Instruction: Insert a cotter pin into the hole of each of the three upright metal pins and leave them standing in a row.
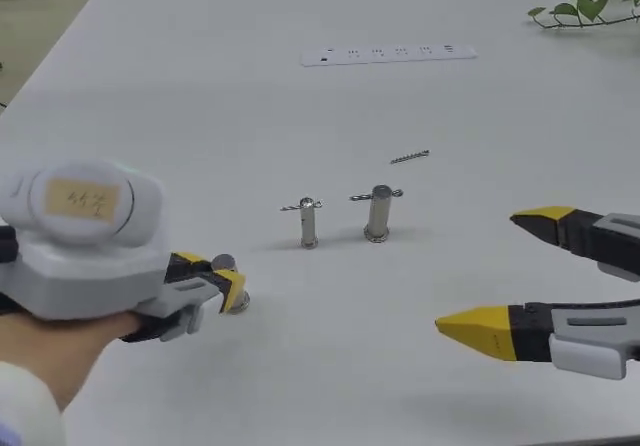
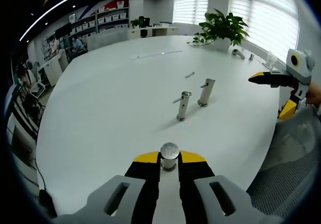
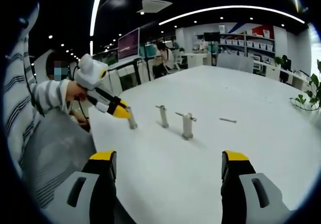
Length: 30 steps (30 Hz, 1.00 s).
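Now the left gripper (image 2: 169, 158) is clamping the third metal pin (image 2: 169, 150); the right gripper (image 3: 169, 157) is hovering jaws apart, cotter pin (image 1: 410, 157) lying beyond them: tiny, likely slippery wire, pinch mid-shank.

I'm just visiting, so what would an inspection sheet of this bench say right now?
Surface: white table, tidy.
Job's things: standing pin and its neighbour, each with a cotter pin through; third pin in the left gripper; loose cotter pin lying flat.
Clutter: power strip, potted plant.
Grippers: left gripper shut on the third pin; right gripper open, empty.
Cables: nothing seen.
Surroundings: office shelves, window blinds.
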Tool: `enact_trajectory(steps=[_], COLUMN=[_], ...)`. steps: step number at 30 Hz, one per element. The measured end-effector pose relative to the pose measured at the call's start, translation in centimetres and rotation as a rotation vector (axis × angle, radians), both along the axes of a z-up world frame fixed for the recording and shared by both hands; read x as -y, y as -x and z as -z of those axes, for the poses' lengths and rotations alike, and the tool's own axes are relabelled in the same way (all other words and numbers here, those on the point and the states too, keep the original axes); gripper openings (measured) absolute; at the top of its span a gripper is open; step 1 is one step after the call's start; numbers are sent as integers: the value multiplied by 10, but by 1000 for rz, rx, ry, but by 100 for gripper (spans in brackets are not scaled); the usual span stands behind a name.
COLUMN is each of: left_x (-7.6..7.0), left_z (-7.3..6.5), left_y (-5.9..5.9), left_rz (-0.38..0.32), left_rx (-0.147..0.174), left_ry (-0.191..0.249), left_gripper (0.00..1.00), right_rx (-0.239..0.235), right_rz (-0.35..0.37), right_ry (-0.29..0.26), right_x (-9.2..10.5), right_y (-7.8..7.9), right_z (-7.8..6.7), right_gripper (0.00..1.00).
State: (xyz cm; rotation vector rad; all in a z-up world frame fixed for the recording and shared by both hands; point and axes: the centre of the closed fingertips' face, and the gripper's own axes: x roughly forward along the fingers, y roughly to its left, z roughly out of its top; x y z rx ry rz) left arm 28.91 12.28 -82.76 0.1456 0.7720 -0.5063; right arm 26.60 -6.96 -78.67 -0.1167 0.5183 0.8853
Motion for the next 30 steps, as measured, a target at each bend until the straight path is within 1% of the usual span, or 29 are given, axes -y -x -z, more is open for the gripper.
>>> enact_trajectory(steps=[2, 4, 5, 6, 7, 8, 9, 11, 12, 14, 15, 18, 19, 20, 21, 22, 23, 24, 27, 28, 29, 30], left_x=[1, 1, 1, 0, -2, -3, -2, -1, 0, 1, 2, 6, 7, 10, 12, 11, 12, 13, 15, 14, 14, 14], left_z=[1, 2, 3, 5, 8, 9, 11, 13, 14, 14, 11, 3, 1, -4, -8, -11, -14, -17, -21, -21, -20, -21], left_y=[0, 1, 2, 4, 7, 8, 9, 11, 13, 15, 15, 15, 15, 16, 16, 16, 17, 18, 19, 20, 22, 24], left_rz=[18, 23, 36, 53, 96, 110, 120, 121, 134, 163, 174, 177, 183, 215, 224, 215, 218, 231, 256, 262, 279, 285], left_rx=[2, -3, -8, -12, -10, -6, -3, -13, -12, -2, 13, 17, 23, 39, 58, 63, 66, 76, 89, 87, 84, 82], left_ry=[-6, -5, -14, -28, -70, -89, -92, -66, -60, -64, -53, 8, 14, 31, 44, 59, 68, 78, 114, 116, 108, 109], left_gripper=[12, 12, 12, 12, 12, 12, 12, 14, 16, 20, 21, 27, 29, 32, 34, 36, 38, 39, 48, 53, 57, 62], right_rx=[0, 2, 1, 2, 2, 1, 1, 0, -2, -4, -5, -10, -13, -18, -20, -22, -22, -21, -21, -20, -19, -18], right_rz=[-1, 3, 3, 2, 0, -1, -1, 0, 1, 1, 0, -2, -3, -6, -10, -16, -20, -28, -49, -57, -74, -84], right_ry=[3, -3, -4, -2, 2, 4, 6, 9, 10, 17, 24, 35, 36, 39, 40, 50, 61, 74, 98, 109, 133, 140], right_x=[0, 0, 0, 0, 0, 1, 1, 3, 3, 4, 5, 7, 7, 8, 8, 8, 9, 10, 11, 12, 13, 13], right_y=[0, -1, -1, 0, 0, 0, 0, -1, -1, -1, -1, -1, -1, -1, -1, -1, -2, -3, -7, -9, -11, -12], right_z=[0, -1, -1, -1, -1, -1, -1, -1, 0, 0, 1, 3, 3, 4, 4, 5, 5, 5, 5, 5, 5, 4], right_gripper=[87, 87, 87, 87, 87, 87, 87, 87, 87, 87, 87, 87, 87, 87, 87, 87, 87, 87, 87, 87, 87, 87])
